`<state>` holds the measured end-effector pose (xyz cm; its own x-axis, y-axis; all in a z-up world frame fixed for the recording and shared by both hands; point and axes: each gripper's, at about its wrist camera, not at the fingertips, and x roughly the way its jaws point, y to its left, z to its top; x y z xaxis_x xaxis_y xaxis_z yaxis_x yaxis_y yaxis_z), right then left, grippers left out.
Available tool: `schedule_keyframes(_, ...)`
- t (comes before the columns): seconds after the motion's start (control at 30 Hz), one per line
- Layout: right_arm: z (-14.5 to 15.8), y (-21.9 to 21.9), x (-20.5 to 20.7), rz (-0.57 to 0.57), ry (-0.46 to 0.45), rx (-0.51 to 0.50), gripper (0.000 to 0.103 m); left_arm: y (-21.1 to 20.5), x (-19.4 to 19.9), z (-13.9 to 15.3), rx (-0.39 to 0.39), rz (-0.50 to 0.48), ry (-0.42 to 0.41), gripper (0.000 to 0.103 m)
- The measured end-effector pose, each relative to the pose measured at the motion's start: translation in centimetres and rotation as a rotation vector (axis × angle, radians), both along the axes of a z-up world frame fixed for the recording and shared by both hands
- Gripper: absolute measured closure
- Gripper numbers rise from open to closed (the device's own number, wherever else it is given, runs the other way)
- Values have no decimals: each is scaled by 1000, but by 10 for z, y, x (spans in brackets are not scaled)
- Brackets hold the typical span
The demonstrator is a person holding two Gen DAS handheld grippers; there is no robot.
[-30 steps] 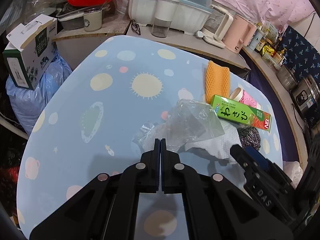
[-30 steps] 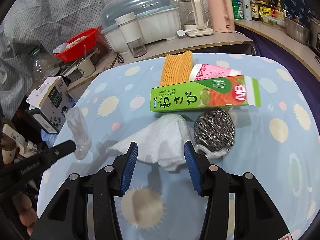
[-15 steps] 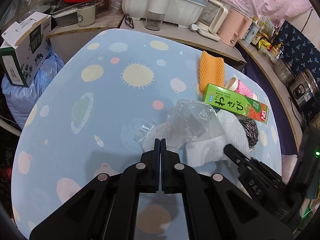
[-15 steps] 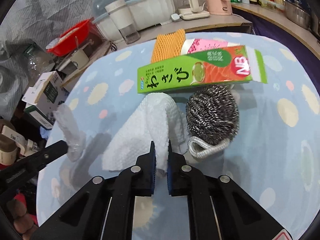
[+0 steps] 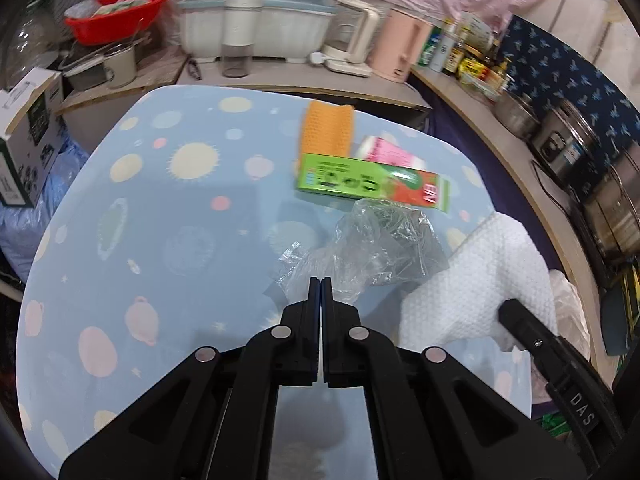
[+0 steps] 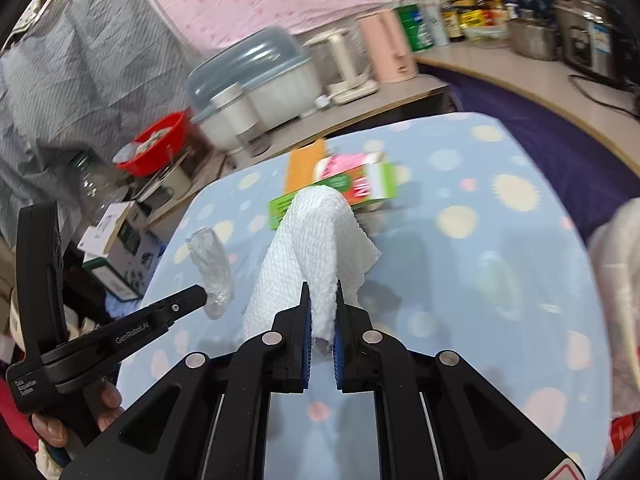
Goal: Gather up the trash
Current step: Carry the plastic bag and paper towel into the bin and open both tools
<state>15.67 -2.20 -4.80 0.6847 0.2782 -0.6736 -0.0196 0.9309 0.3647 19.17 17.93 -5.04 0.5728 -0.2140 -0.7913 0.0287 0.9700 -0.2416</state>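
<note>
My left gripper (image 5: 321,282) is shut on a crumpled clear plastic bag (image 5: 372,244) and holds it above the blue patterned table (image 5: 160,216). My right gripper (image 6: 320,292) is shut on a white paper towel (image 6: 316,240) and holds it lifted off the table; the towel also shows at the right of the left wrist view (image 5: 480,280). The plastic bag in the left gripper shows in the right wrist view (image 6: 212,272). A green box (image 5: 372,186), a pink carton (image 5: 390,152) and an orange foam net (image 5: 328,130) lie on the far side of the table.
A counter behind the table holds a covered dish rack (image 5: 256,20), a red bowl (image 5: 116,12), a pink kettle (image 5: 400,52) and bottles. A cardboard box (image 5: 24,148) stands left of the table. A pale plastic bag (image 6: 616,280) hangs at the table's right edge.
My right gripper closed on the paper towel and lifted it up off the table, away from the steel scourer. My left gripper kept hold of the plastic bag and rose with it.
</note>
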Motion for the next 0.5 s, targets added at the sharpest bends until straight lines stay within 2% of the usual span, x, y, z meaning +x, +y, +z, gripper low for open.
schedule_keyframes(0.23, 8, -69, -44, -149, -21, -33, 94, -67, -22, 12, 19, -126, -30, 103)
schedule_keyframes(0.5, 7, -150, -89, -314, -25, -18, 94, -148, -43, 19, 50, -263, -53, 103)
